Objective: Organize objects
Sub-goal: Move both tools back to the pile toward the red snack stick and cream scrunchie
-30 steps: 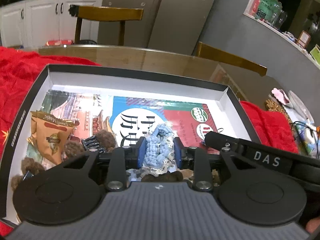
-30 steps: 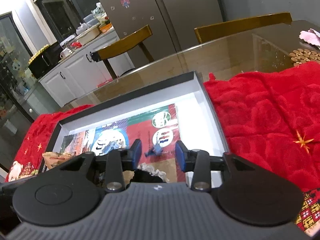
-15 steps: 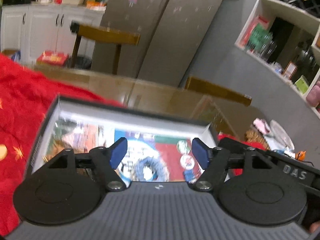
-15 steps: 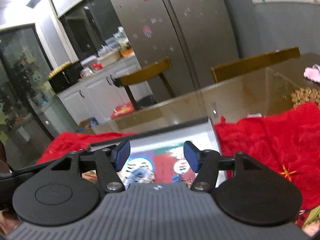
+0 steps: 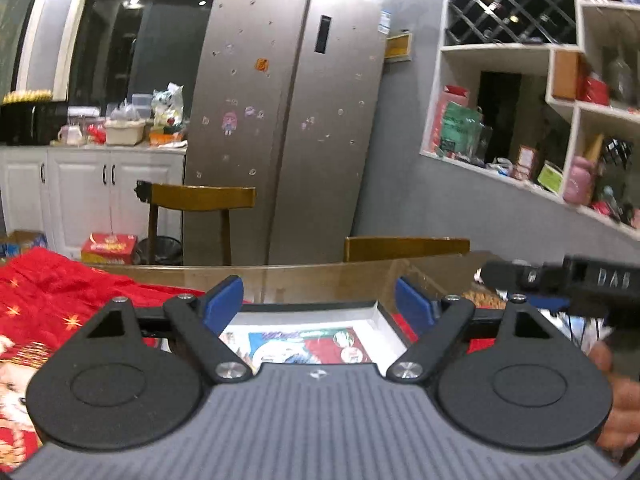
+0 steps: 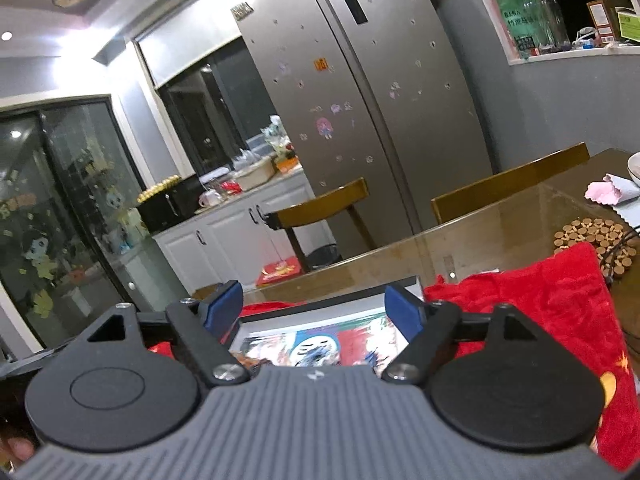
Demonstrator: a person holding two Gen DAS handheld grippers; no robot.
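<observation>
Above the glass table [image 5: 320,276], I hold my 2 grippers over the black-rimmed box [image 5: 382,314], which sits on the red cloth [image 5: 60,300] with printed packets [image 5: 304,346] lying flat inside. My left gripper [image 5: 320,300] has just been opening and now stands wide, nothing between its blue pads [image 5: 224,304]. My right gripper [image 6: 316,308] has likewise just spread wide and grips nothing. Behind the table stand 2 wooden chairs [image 5: 200,200] and a steel fridge [image 5: 288,120].

red cloth [image 5: 48,300] w/ gold stars, blue pads [image 5: 224,304].
</observation>
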